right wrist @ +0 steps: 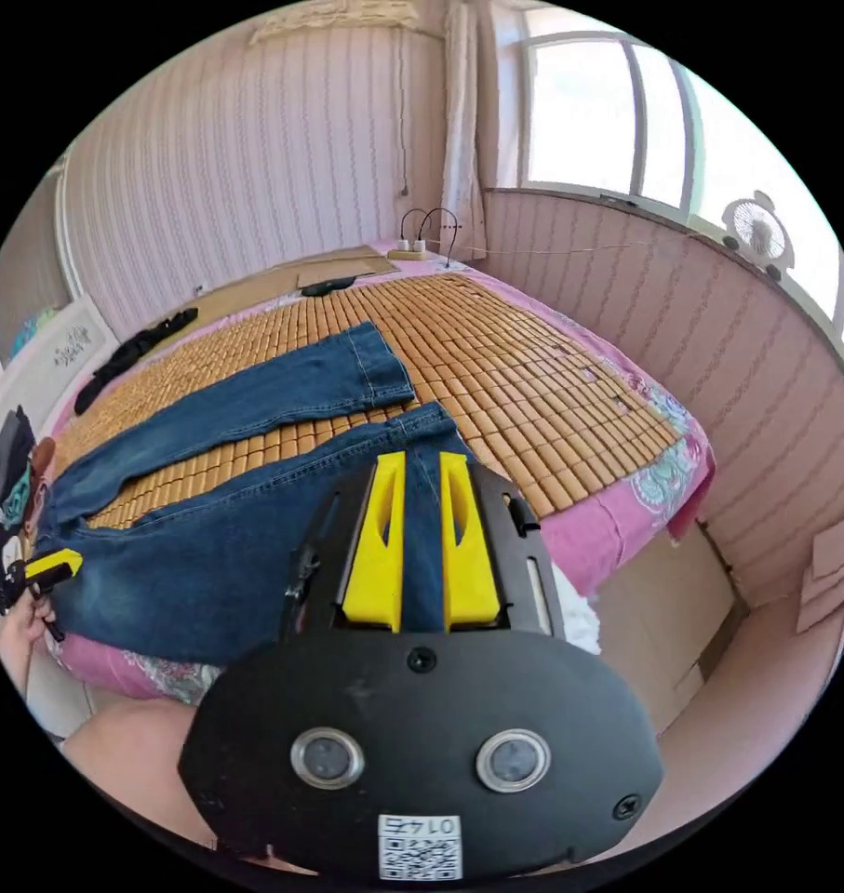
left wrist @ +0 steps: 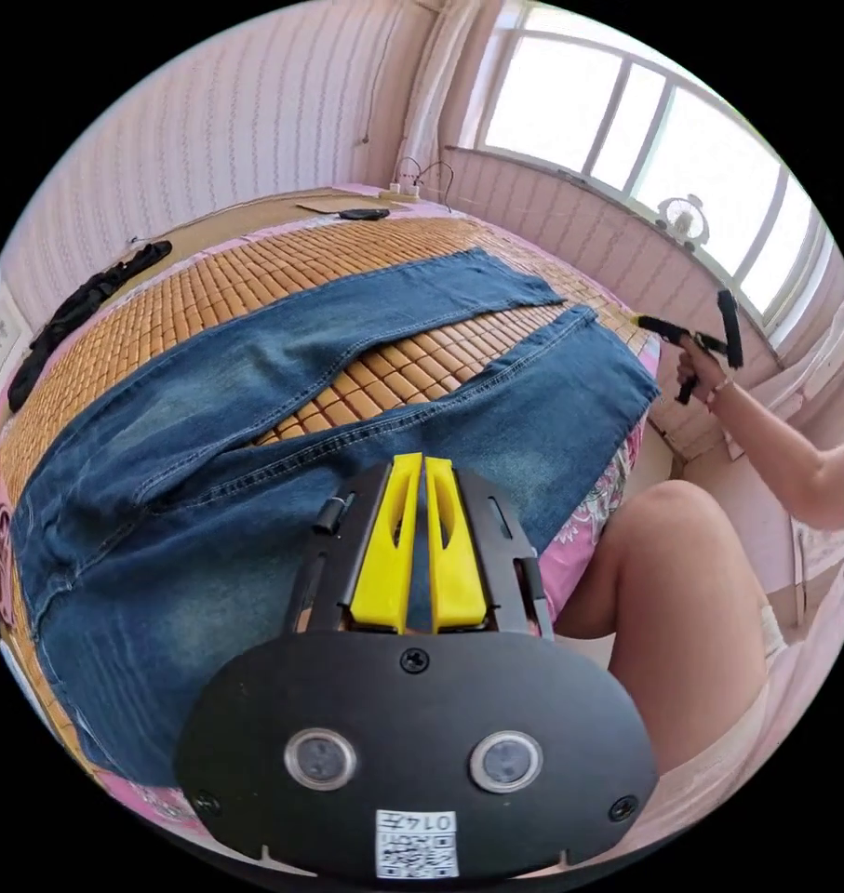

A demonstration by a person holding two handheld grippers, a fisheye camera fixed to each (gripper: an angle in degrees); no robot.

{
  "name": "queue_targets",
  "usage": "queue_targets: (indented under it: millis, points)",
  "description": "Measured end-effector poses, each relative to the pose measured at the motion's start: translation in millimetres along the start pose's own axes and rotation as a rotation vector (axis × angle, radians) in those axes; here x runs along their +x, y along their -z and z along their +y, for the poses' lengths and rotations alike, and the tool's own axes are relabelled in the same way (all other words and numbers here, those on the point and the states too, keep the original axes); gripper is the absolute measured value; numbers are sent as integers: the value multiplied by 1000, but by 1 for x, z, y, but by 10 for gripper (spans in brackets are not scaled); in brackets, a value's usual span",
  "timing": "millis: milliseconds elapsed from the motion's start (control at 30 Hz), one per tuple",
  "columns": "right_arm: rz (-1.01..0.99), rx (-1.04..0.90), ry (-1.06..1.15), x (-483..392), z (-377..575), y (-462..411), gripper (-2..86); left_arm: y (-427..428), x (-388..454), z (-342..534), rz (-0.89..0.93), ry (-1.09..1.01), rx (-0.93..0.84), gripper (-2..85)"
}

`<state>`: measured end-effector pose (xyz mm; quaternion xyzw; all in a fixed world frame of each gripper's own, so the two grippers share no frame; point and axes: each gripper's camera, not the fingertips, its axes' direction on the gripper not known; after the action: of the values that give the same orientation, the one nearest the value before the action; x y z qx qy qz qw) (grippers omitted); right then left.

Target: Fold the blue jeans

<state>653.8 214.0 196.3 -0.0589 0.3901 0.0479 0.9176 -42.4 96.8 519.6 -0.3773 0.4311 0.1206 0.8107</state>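
Observation:
The blue jeans (left wrist: 254, 400) lie flat and spread on a bamboo mat (left wrist: 254, 270), legs apart in a V, waist toward the left. My left gripper (left wrist: 422, 462) hovers over the near leg's thigh, yellow jaws together with nothing visible between them. In the right gripper view it (right wrist: 54, 566) sits at the jeans' (right wrist: 207, 558) waist edge. My right gripper (right wrist: 422, 458) is above the near leg's hem, jaws slightly apart with denim seen through the gap. In the left gripper view a hand (left wrist: 705, 367) holds it (left wrist: 663, 327) in the air past the hem.
The mat (right wrist: 496, 353) covers a bed with a pink sheet (right wrist: 626, 521). A black garment (left wrist: 77, 307) lies at the mat's far side. A power strip (right wrist: 408, 251) sits at the head end. The person's knee (left wrist: 663, 595) is beside the bed. A fan (right wrist: 756, 228) stands on the windowsill.

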Motion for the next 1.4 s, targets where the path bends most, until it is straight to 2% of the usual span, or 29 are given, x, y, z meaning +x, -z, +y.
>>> queue_targets:
  millis: [67, 167, 233, 300, 467, 600, 767, 900, 967, 1033, 1233, 1400]
  points:
    - [9, -17, -73, 20, 40, 18, 94, 26, -27, 19, 15, 123, 44, 30]
    - [-26, -46, -357, 62, 98, 35, 84, 63, -75, 59, 7, 282, 55, 61]
    - [-149, -74, -492, 81, 123, 38, 74, 88, -102, 85, -112, 339, -30, 66]
    - [-193, -50, -533, 84, 130, 40, 74, 110, -119, 104, -229, 367, -61, 65]
    - [-228, -64, -504, 74, 113, 36, 82, 163, -161, 151, -295, 515, -35, 101]
    - [-80, -134, -325, 42, 87, 27, 97, 192, -198, 189, -342, 656, 13, 114]
    - [51, -180, -380, 42, 74, 18, 135, 210, -239, 225, -323, 915, 24, 164]
    - [154, -225, -414, 50, 70, 2, 136, 208, -256, 219, -269, 897, 53, 161]
    - [117, -272, -443, 56, 70, -10, 120, 201, -262, 213, -216, 874, 21, 146]
    - [-23, -259, -470, 60, 65, -12, 67, 188, -272, 207, -163, 870, -61, 120]
    - [-57, -260, -422, 54, 50, -15, 52, 181, -278, 179, -242, 756, -220, 109]
    - [-106, -240, -493, 61, 48, -8, 12, 179, -278, 168, -237, 699, -275, 85]
